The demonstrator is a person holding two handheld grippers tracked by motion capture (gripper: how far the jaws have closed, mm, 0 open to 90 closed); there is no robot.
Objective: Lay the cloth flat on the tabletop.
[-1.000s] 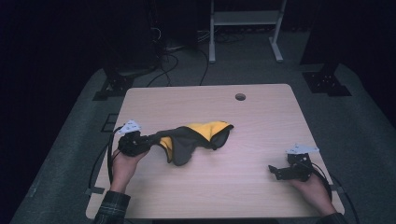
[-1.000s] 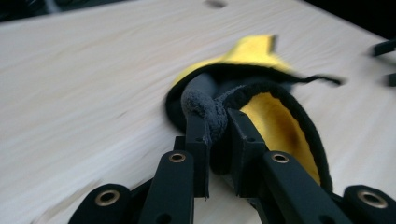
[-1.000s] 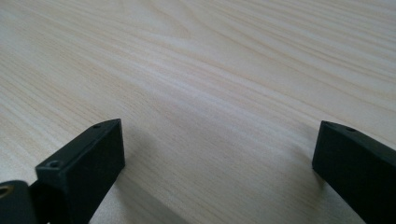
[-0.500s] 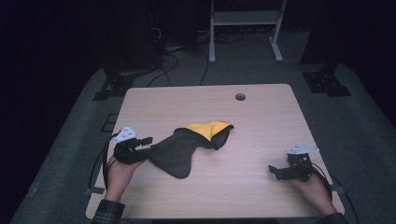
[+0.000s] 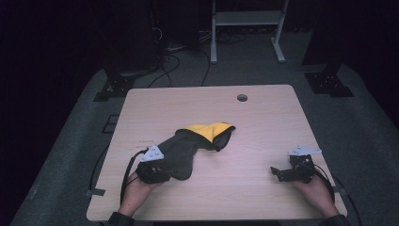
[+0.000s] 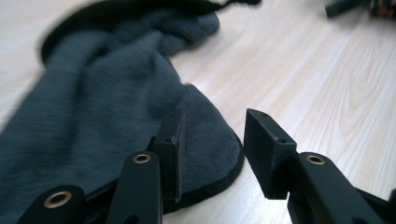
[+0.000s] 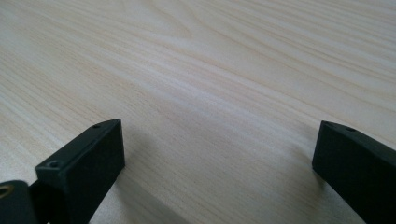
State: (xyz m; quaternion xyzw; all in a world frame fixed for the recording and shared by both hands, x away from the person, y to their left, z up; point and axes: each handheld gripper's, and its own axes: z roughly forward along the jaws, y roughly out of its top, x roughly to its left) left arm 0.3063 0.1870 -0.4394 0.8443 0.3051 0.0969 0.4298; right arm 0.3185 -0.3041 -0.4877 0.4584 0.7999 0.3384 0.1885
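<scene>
Pale wood table (image 5: 263, 122) was seen from above, a dark grey garment (image 5: 188, 148) with yellow lining spread left of centre. At lower left, the left gripper (image 6: 212, 140) was held at its hem, jaws apart; at lower right, the right gripper (image 7: 217, 154) was rested wide open.
</scene>
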